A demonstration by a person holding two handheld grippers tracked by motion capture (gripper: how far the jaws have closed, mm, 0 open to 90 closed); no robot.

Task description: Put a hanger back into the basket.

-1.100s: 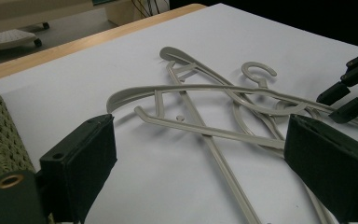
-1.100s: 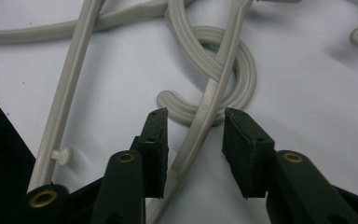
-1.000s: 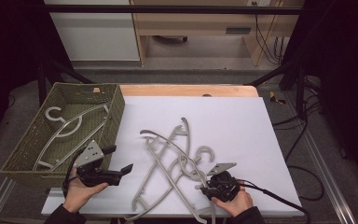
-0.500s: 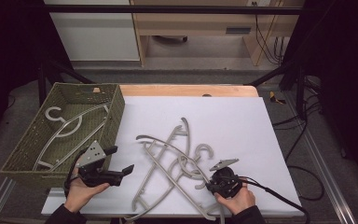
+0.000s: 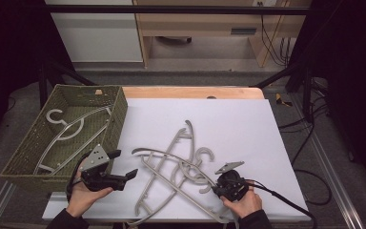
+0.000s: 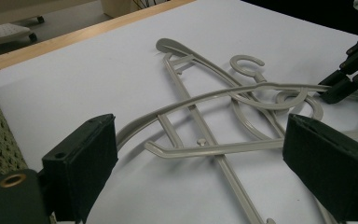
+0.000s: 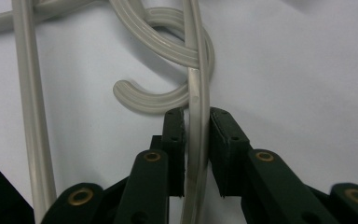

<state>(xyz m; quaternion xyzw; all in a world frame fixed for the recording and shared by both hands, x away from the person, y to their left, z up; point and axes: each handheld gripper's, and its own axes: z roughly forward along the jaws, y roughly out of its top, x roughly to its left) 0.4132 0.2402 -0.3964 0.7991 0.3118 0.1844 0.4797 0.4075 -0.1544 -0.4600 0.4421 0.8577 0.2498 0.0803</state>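
My right tongs (image 7: 196,116) have just been closing, and their pads now clamp the thin arm of a grey hanger (image 7: 196,70), just below the point where it crosses a hook (image 7: 154,100). In the high view, these tongs (image 5: 219,188) sit at the near right edge of the tangle of hangers (image 5: 181,167), which lies spread on the white table (image 5: 248,124). A second ago they stood wider around the same arm; the hand itself has kept its place. My left tongs (image 6: 200,154) are spread wide and hold nothing; they hover just off the table near the basket (image 5: 28,167), facing the tangle from the left. In the high view, the left tongs (image 5: 124,179) stay where they were. One hanger (image 5: 71,131) already lies in the basket. With the grip made, I judge the grasping step complete; the next move is likely a lift. Because the arms are interlaced, neighbouring hangers may be dragged along, so the free tongs may need to pin them down.
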